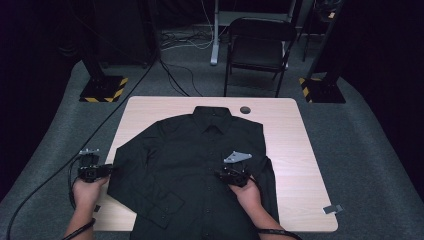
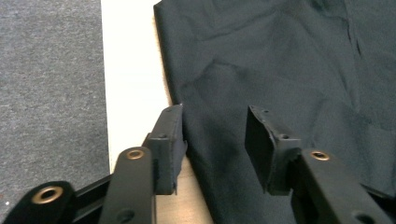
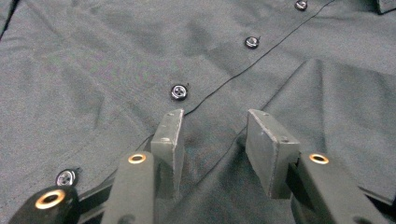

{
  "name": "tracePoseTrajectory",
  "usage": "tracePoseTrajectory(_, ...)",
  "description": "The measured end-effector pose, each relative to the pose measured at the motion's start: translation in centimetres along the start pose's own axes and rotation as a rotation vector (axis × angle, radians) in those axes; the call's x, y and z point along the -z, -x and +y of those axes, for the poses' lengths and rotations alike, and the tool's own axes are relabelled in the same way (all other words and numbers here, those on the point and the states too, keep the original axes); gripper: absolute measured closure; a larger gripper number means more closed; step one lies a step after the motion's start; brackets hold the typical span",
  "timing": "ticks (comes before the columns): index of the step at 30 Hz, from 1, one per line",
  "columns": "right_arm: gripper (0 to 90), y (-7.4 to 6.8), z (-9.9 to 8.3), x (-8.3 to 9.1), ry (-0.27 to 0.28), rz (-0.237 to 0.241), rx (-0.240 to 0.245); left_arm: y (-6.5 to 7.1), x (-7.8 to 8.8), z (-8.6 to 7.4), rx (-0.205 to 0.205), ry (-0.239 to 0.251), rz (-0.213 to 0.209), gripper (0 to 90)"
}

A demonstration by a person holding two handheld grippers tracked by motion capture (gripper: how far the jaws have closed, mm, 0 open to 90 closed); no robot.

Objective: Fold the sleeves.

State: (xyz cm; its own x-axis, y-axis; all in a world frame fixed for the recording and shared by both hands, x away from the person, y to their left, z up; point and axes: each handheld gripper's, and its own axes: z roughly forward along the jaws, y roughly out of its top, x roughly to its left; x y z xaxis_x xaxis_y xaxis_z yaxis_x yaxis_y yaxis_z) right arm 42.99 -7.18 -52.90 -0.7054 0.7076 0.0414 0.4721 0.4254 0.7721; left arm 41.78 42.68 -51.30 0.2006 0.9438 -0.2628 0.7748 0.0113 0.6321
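From above, a black shirt (image 1: pixel 195 170) lies spread face up across the pale wooden desk (image 1: pixel 292 150), collar toward the far edge, hem hanging over the near one. The left claw (image 1: pixel 111 170) sits at the shirt's left edge, by the sleeve, held level in the left hand (image 1: pixel 89 192). The right claw (image 1: pixel 221 175) rests over the middle of the shirt near the button line, the right hand (image 1: pixel 247 195) behind it. A folding chair (image 1: pixel 260 47) stands beyond the desk on the grey carpet. Over to the left gripper view: the left claw (image 2: pixel 215 140) has its jaws partly apart, straddling the shirt's edge (image 2: pixel 280 70), one jaw at the fabric border by the desk (image 2: pixel 130 84), the other over the cloth; no fold is pinched between them, so it's released. Now the right gripper view: the right claw (image 3: pixel 212 140) stands partly apart as well, jaws down against the shirt front (image 3: pixel 93 56), a raised ridge of fabric between them; whether the pads actually press it I cannot tell. Buttons (image 3: pixel 179 92) run diagonally past the jaws.
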Motion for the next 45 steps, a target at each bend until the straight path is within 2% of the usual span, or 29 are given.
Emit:
tracePoseTrajectory(5, 56.8, 0.0, 0.0, 0.0, 0.000, 0.000, 0.000, 0.1, 0.0, 0.0, -0.014, 0.000, -0.010, 67.2)
tracePoseTrajectory(9, 56.8, 0.0, 0.0, 0.0, 0.000, -0.001, 0.001, 0.4, 0.2, 0.0, -0.044, 0.007, 0.007, 75.6)
tracePoseTrajectory(15, 57.0, 0.0, 0.0, 0.0, 0.000, -0.002, 0.001, 0.7, 0.6, 0.2, -0.070, 0.032, 0.011, 81.5)
tracePoseTrajectory(16, 57.0, 0.0, 0.0, 0.0, 0.000, -0.002, 0.001, 0.9, 0.8, 0.3, -0.085, 0.048, 0.001, 83.5)
tracePoseTrajectory(20, 56.9, 0.0, 0.0, 0.0, 0.000, -0.002, 0.002, 1.3, 1.0, 0.5, -0.107, 0.064, -0.012, 85.1)
tracePoseTrajectory(28, 56.9, -0.1, 0.0, 0.0, 0.000, -0.004, 0.002, 2.2, 1.5, 0.8, -0.161, 0.086, -0.014, 86.6)
tracePoseTrajectory(32, 56.9, -0.1, 0.0, 0.0, 0.000, -0.004, 0.003, 2.4, 1.7, 0.9, -0.174, 0.091, -0.020, 86.7)
tracePoseTrajectory(39, 56.9, -0.1, 0.0, 0.0, 0.001, -0.004, 0.002, 3.2, 2.3, 1.2, -0.202, 0.129, -0.058, 87.6)
tracePoseTrajectory(45, 56.8, -0.1, 0.0, 0.0, 0.001, -0.004, 0.003, 3.7, 2.4, 1.3, -0.235, 0.134, -0.060, 88.0)
